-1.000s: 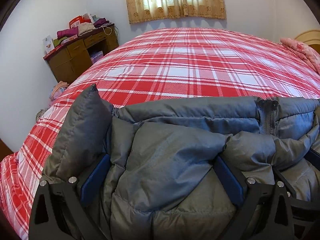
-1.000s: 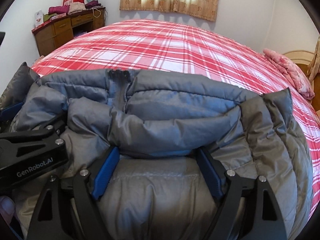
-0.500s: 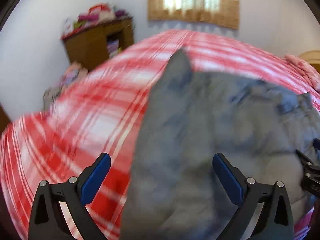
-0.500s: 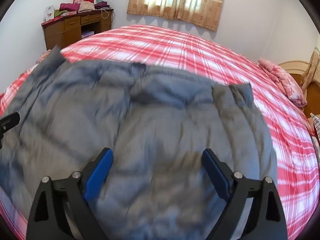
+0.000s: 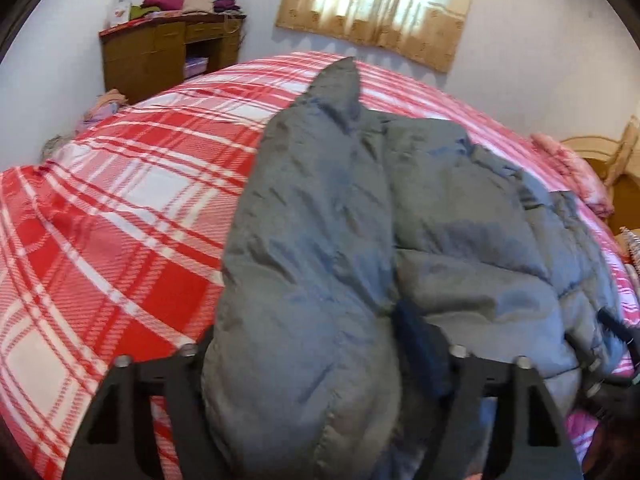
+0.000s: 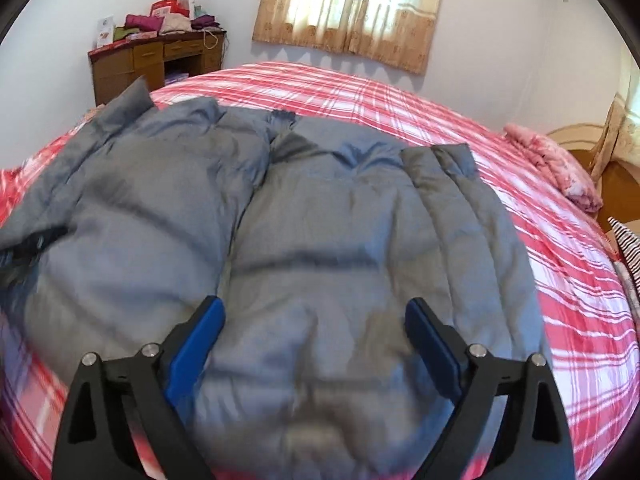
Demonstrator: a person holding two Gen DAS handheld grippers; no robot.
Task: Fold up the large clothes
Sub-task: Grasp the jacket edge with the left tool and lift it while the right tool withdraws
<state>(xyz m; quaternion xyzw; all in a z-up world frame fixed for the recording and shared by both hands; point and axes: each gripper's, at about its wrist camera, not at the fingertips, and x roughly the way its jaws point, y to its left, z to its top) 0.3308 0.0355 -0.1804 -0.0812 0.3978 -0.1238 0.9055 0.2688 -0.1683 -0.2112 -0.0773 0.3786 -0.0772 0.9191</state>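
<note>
A grey puffer jacket (image 6: 340,240) lies spread on the red plaid bed (image 6: 400,100). In the left wrist view its left part (image 5: 312,260) bulges up between my left gripper's fingers; the left gripper (image 5: 312,344) is wide apart, and the fabric hides its left pad, so the grip is unclear. My right gripper (image 6: 314,320) is open above the jacket's near middle, blue pads (image 6: 200,332) apart, holding nothing. The right gripper shows at the right edge of the left wrist view (image 5: 612,332).
A wooden desk (image 6: 156,60) piled with clothes stands at the back left by the wall. A curtained window (image 6: 352,12) is behind the bed. A pink folded cloth (image 6: 556,168) and a wooden headboard (image 6: 588,152) are at the right.
Both grippers let go of the bunched jacket fold and pulled back. The jacket now lies flatter, and my left gripper has swung left onto its left part.
</note>
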